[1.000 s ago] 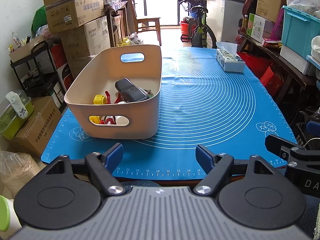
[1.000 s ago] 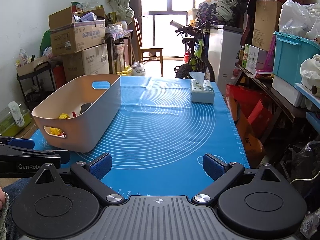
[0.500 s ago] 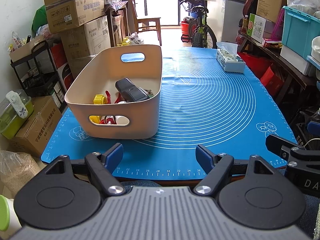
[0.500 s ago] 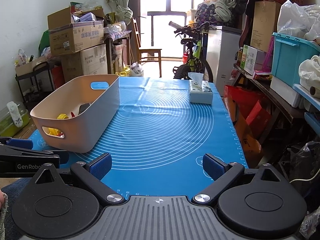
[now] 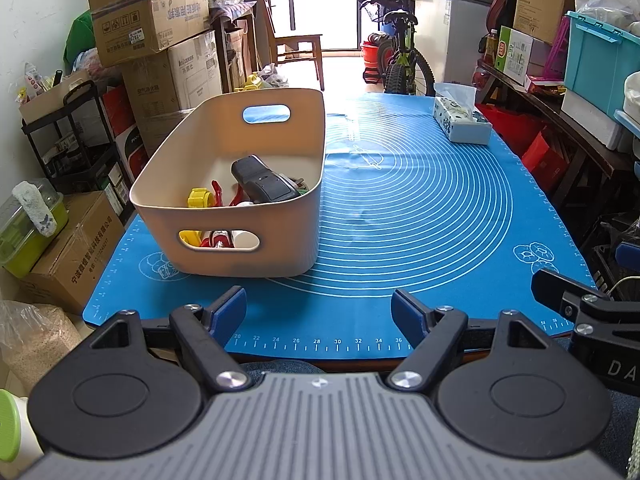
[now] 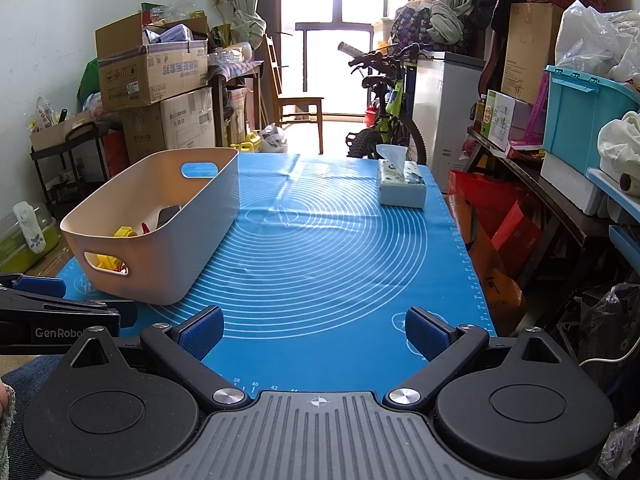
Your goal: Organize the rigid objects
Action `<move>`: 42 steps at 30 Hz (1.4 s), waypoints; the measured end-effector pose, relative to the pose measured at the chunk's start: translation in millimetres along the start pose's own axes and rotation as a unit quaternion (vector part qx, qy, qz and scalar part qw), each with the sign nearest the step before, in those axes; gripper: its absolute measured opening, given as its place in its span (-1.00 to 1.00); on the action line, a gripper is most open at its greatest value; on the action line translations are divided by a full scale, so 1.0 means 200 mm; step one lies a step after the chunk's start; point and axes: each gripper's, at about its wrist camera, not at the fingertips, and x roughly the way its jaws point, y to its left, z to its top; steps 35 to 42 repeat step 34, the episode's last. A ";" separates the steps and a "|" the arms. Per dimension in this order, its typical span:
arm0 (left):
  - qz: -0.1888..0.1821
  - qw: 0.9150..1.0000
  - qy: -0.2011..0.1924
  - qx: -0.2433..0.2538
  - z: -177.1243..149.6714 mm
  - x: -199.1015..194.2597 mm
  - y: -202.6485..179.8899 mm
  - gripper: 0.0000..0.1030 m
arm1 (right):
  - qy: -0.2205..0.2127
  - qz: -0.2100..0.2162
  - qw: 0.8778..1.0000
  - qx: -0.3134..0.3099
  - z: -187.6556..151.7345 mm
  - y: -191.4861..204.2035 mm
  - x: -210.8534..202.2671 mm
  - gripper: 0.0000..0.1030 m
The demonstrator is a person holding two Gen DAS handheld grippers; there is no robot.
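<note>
A beige basket (image 5: 280, 248) (image 6: 192, 248) with handle cut-outs stands on the left part of the blue mat (image 5: 420, 208) (image 6: 320, 248). Inside it lie a black device (image 5: 260, 182), a yellow toy piece (image 5: 199, 198) (image 6: 125, 233) and red pieces (image 5: 218, 194); more yellow and red shows through the near cut-out. My left gripper (image 5: 319, 310) hovers open at the mat's near edge, just right of the basket, with nothing between its blue pads. My right gripper (image 6: 314, 330) is open too, empty, over the mat's near right part.
A tissue box (image 5: 462, 120) (image 6: 401, 184) sits on the far right of the mat. Cardboard boxes (image 5: 148, 16) and a black cart (image 5: 84, 136) crowd the left side; a shelf with a teal bin (image 5: 600, 64) runs along the right. A bicycle (image 5: 400, 56) and chair (image 5: 296, 48) stand beyond the table.
</note>
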 end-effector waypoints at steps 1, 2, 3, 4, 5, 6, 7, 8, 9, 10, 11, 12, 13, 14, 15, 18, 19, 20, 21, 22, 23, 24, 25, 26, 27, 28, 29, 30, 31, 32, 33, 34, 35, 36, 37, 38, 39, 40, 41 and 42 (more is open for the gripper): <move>0.000 1.000 -0.001 0.000 0.00 0.00 0.00 0.55 | 0.000 0.000 1.000 0.000 0.00 0.00 0.00 0.89; 0.000 1.000 0.000 0.000 0.00 0.00 0.00 0.55 | 0.000 0.000 1.000 0.000 0.00 0.00 0.00 0.89; 0.000 1.000 0.000 0.000 0.00 0.00 0.00 0.55 | 0.001 0.000 1.000 0.000 0.00 0.00 0.00 0.88; 0.000 1.000 0.000 0.000 0.00 0.00 0.00 0.55 | 0.001 0.000 1.000 -0.001 0.00 0.00 0.00 0.88; 0.000 1.000 0.000 0.000 0.00 0.00 0.00 0.55 | 0.001 0.001 1.000 -0.001 0.00 -0.01 0.00 0.89; 0.000 1.000 0.000 0.000 0.00 0.00 0.00 0.55 | 0.001 0.000 1.000 -0.001 0.00 -0.01 0.00 0.88; 0.000 1.000 0.000 0.000 0.00 0.00 0.00 0.55 | 0.001 0.000 1.000 -0.001 0.00 -0.01 0.00 0.89; 0.000 1.000 0.000 -0.001 0.00 0.00 0.00 0.55 | 0.001 0.000 1.000 -0.001 0.00 -0.01 0.00 0.89; 0.000 1.000 0.000 -0.001 0.00 0.00 0.00 0.55 | 0.001 0.000 1.000 -0.001 0.00 -0.01 0.00 0.88; 0.000 1.000 0.000 -0.001 -0.01 0.00 0.00 0.55 | 0.001 0.000 1.000 -0.001 0.00 -0.01 0.00 0.88; 0.001 1.000 0.000 -0.001 -0.01 0.00 0.00 0.55 | 0.001 0.000 1.000 -0.001 0.00 -0.01 0.00 0.88; 0.001 1.000 0.000 -0.001 -0.01 0.00 0.01 0.55 | 0.001 0.000 1.000 -0.001 0.00 -0.01 0.00 0.89; 0.001 1.000 0.000 -0.001 -0.01 0.00 0.01 0.55 | 0.001 0.000 1.000 -0.001 0.00 -0.01 0.00 0.89; 0.000 1.000 0.000 -0.001 -0.01 0.00 0.01 0.55 | 0.001 0.000 1.000 -0.001 0.00 -0.01 0.00 0.89; 0.001 1.000 0.000 -0.001 -0.01 0.00 0.01 0.55 | 0.001 0.000 1.000 -0.001 0.00 -0.01 0.00 0.88; 0.001 1.000 0.000 -0.002 -0.01 0.00 0.01 0.55 | 0.001 0.000 1.000 -0.001 0.00 -0.01 0.00 0.89; 0.001 1.000 0.000 -0.002 -0.01 0.00 0.01 0.55 | 0.001 0.000 1.000 -0.001 0.00 -0.01 0.00 0.88; 0.001 1.000 0.000 -0.002 -0.01 0.00 0.01 0.55 | 0.001 0.000 1.000 -0.001 0.00 -0.01 0.00 0.89; 0.001 1.000 0.000 -0.002 -0.01 0.00 0.01 0.55 | 0.001 0.000 1.000 -0.001 0.00 0.00 0.00 0.89; 0.001 1.000 0.000 -0.002 -0.01 0.00 0.01 0.55 | 0.001 0.000 1.000 -0.001 0.00 -0.01 0.00 0.89; 0.001 1.000 0.000 -0.001 -0.01 0.00 0.01 0.55 | 0.001 0.000 1.000 -0.001 0.00 -0.01 0.00 0.89; 0.001 1.000 0.000 -0.001 -0.01 0.00 0.01 0.55 | 0.001 0.000 1.000 -0.001 0.00 0.00 0.00 0.89; 0.001 1.000 0.000 -0.002 -0.01 0.00 0.01 0.55 | 0.002 0.000 1.000 -0.001 0.00 -0.01 0.00 0.89; 0.001 1.000 0.000 -0.002 -0.01 0.00 0.01 0.55 | 0.001 0.000 1.000 -0.001 0.00 0.00 0.00 0.88; 0.001 1.000 0.000 -0.002 -0.01 0.00 0.01 0.55 | 0.001 0.000 1.000 -0.001 0.00 0.00 0.00 0.88; 0.002 1.000 0.000 -0.003 0.00 0.00 0.01 0.55 | 0.001 0.000 1.000 -0.001 0.00 0.00 0.00 0.89; 0.002 1.000 0.000 -0.003 0.00 0.00 0.01 0.55 | 0.002 0.000 1.000 -0.001 0.00 0.00 0.00 0.88; 0.002 1.000 0.000 -0.003 -0.01 0.00 0.01 0.55 | 0.001 0.000 1.000 -0.001 0.00 0.00 0.00 0.88; 0.001 1.000 -0.001 -0.003 -0.01 0.00 0.01 0.55 | 0.001 0.000 1.000 -0.001 0.00 -0.01 0.00 0.89; 0.001 1.000 -0.001 -0.003 0.00 0.00 0.01 0.55 | 0.002 0.000 1.000 -0.001 0.00 -0.01 0.00 0.89; 0.002 1.000 0.000 -0.004 0.00 0.00 0.01 0.55 | 0.002 0.000 1.000 -0.001 0.00 -0.01 0.00 0.88; 0.001 1.000 0.002 -0.004 0.00 0.00 0.01 0.55 | 0.002 0.000 1.000 -0.001 0.00 -0.01 0.00 0.89; 0.001 1.000 0.002 -0.004 0.00 0.00 0.01 0.55 | 0.002 0.000 1.000 -0.001 0.00 -0.01 0.00 0.89; 0.001 1.000 0.002 -0.004 0.00 0.00 0.01 0.55 | 0.002 0.000 1.000 -0.001 0.00 -0.01 0.00 0.89; 0.001 1.000 0.002 -0.004 0.00 0.00 0.01 0.55 | 0.002 0.000 1.000 -0.001 0.00 -0.01 0.00 0.89; 0.001 1.000 0.002 -0.004 0.00 0.00 0.01 0.55 | 0.002 0.000 1.000 -0.001 0.00 -0.01 0.00 0.89; 0.001 1.000 0.002 -0.004 0.00 0.00 0.01 0.55 | 0.002 0.000 1.000 -0.001 0.00 -0.01 0.00 0.89; 0.001 1.000 0.002 -0.004 0.00 0.00 0.01 0.55 | 0.002 0.000 1.000 -0.001 0.00 -0.01 0.00 0.89; 0.001 1.000 0.002 -0.004 0.00 0.00 0.01 0.55 | 0.002 0.000 1.000 -0.001 0.00 -0.01 0.00 0.89; 0.001 1.000 0.002 -0.004 0.00 0.00 0.01 0.55 | 0.002 0.000 1.000 -0.001 0.00 -0.01 0.00 0.89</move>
